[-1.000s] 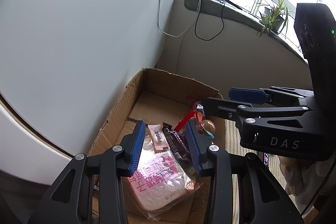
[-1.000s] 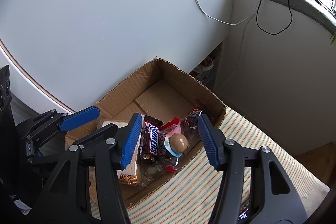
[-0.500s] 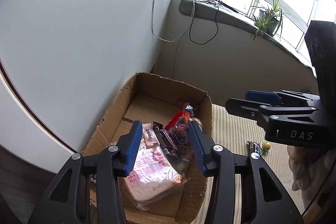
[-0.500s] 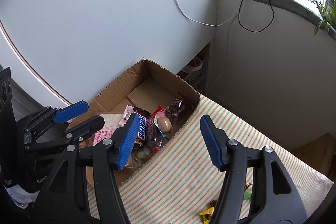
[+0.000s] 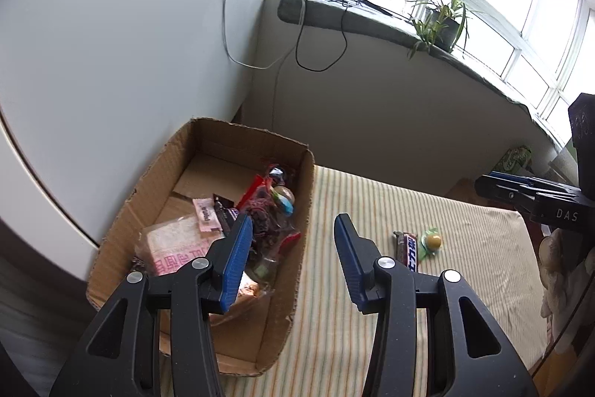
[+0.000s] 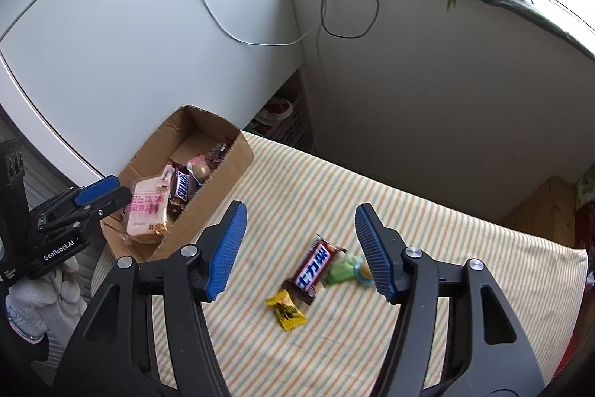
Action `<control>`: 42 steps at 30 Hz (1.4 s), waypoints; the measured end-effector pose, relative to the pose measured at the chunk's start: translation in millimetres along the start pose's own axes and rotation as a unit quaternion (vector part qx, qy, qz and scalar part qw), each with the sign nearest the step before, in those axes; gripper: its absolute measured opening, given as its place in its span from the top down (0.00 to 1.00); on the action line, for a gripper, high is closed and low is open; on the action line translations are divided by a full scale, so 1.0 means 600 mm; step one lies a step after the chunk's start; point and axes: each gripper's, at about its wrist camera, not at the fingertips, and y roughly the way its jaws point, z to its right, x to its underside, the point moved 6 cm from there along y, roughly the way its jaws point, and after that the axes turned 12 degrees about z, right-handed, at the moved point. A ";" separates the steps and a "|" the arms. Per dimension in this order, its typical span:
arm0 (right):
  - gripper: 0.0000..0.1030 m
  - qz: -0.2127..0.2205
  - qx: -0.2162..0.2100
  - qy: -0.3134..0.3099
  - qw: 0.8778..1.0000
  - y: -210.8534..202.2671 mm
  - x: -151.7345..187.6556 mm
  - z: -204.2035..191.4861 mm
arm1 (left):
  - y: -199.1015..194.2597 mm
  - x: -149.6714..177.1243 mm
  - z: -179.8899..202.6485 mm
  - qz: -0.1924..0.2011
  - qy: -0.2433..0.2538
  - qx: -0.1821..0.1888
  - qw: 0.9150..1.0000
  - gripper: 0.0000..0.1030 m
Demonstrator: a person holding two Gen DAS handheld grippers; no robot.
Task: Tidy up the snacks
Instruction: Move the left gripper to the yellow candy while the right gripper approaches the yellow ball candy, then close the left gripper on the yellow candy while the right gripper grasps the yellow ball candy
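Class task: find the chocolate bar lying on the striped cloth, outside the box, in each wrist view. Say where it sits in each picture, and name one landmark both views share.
Left wrist view: chocolate bar sits right of centre, just left of a round green-wrapped candy.
Right wrist view: chocolate bar sits low in the centre, between the gripper's fingers.
Shared landmark: the cardboard box.

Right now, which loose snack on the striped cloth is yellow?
The small yellow candy, nearest the camera; the chocolate bar is brown, the lollipop green-wrapped.
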 end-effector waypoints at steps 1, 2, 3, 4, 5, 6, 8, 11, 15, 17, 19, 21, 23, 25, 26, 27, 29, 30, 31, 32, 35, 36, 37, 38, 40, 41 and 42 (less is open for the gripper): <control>0.38 -0.001 0.006 0.006 1.000 -0.005 0.008 0.015 | 0.000 0.003 0.006 -0.001 -0.001 0.003 1.000 0.57; 0.38 -0.004 0.014 0.013 1.000 -0.011 0.016 0.030 | -0.001 0.007 0.012 -0.002 -0.003 0.006 1.000 0.57; 0.38 -0.006 0.022 0.021 1.000 -0.015 0.026 0.047 | -0.001 0.011 0.018 -0.004 -0.004 0.010 1.000 0.57; 0.38 -0.009 0.028 0.030 0.999 -0.019 0.037 0.063 | -0.001 0.015 0.025 -0.007 -0.003 0.013 1.000 0.57; 0.38 -0.013 0.035 0.039 0.999 -0.020 0.045 0.078 | 0.000 0.021 0.032 -0.010 -0.002 0.017 1.000 0.57; 0.38 -0.015 0.038 0.046 0.998 -0.020 0.053 0.091 | 0.001 0.026 0.039 -0.015 -0.001 0.021 1.000 0.57; 0.38 -0.018 0.046 0.051 0.998 -0.016 0.064 0.107 | 0.004 0.040 0.054 -0.024 0.001 0.030 0.999 0.57; 0.38 -0.017 0.047 0.053 0.997 -0.010 0.077 0.119 | 0.008 0.063 0.078 -0.040 -0.003 0.044 0.998 0.57; 0.38 -0.018 0.038 0.036 0.998 0.007 0.085 0.111 | 0.014 0.101 0.113 -0.067 -0.009 0.062 0.996 0.57; 0.39 -0.019 0.033 0.020 0.999 0.017 0.089 0.102 | 0.019 0.122 0.130 -0.082 -0.015 0.070 0.994 0.57; 0.39 -0.022 0.027 0.001 0.999 0.028 0.096 0.092 | 0.026 0.143 0.147 -0.096 -0.023 0.077 0.992 0.57; 0.39 -0.025 0.020 -0.017 0.999 0.039 0.104 0.086 | 0.036 0.163 0.165 -0.105 -0.021 0.079 0.991 0.57; 0.40 -0.027 0.015 -0.034 0.999 0.048 0.113 0.082 | 0.046 0.180 0.181 -0.110 -0.020 0.080 0.990 0.57; 0.42 -0.032 0.012 -0.046 0.998 0.058 0.124 0.084 | 0.056 0.193 0.195 -0.109 -0.019 0.077 0.991 0.57; 0.42 -0.033 0.008 -0.048 0.998 0.062 0.128 0.087 | 0.062 0.198 0.199 -0.108 -0.020 0.074 0.991 0.57; 0.42 -0.032 0.005 -0.049 0.998 0.066 0.132 0.090 | 0.068 0.202 0.202 -0.107 -0.022 0.072 0.991 0.57; 0.43 -0.031 -0.001 -0.051 0.998 0.074 0.137 0.096 | 0.080 0.209 0.207 -0.104 -0.030 0.063 0.992 0.57; 0.43 -0.029 -0.005 -0.050 0.998 0.076 0.139 0.100 | 0.086 0.212 0.209 -0.102 -0.035 0.059 0.992 0.57; 0.44 -0.029 -0.009 -0.049 0.998 0.079 0.140 0.103 | 0.090 0.213 0.211 -0.098 -0.038 0.055 0.993 0.57; 0.46 -0.028 -0.014 -0.048 0.998 0.082 0.142 0.105 | 0.096 0.213 0.213 -0.094 -0.041 0.049 0.994 0.57; 0.52 -0.025 -0.025 -0.055 0.998 0.087 0.145 0.108 | 0.111 0.214 0.217 -0.083 -0.047 0.027 0.995 0.57; 0.52 -0.023 -0.028 -0.057 0.998 0.088 0.145 0.109 | 0.114 0.215 0.220 -0.081 -0.048 0.022 0.995 0.57; 0.52 -0.021 -0.032 -0.056 0.998 0.089 0.146 0.110 | 0.118 0.215 0.223 -0.079 -0.045 0.016 0.996 0.57; 0.53 -0.021 -0.035 -0.055 0.998 0.093 0.145 0.110 | 0.119 0.217 0.227 -0.076 -0.040 0.008 0.996 0.57; 0.60 -0.021 -0.038 -0.054 0.998 0.099 0.146 0.111 | 0.120 0.218 0.232 -0.068 -0.033 -0.004 0.997 0.57; 0.62 -0.022 -0.039 -0.054 0.998 0.102 0.146 0.111 | 0.118 0.219 0.232 -0.066 -0.032 -0.008 0.997 0.57; 0.64 -0.022 -0.041 -0.055 0.997 0.105 0.146 0.110 | 0.118 0.219 0.233 -0.064 -0.029 -0.012 0.997 0.57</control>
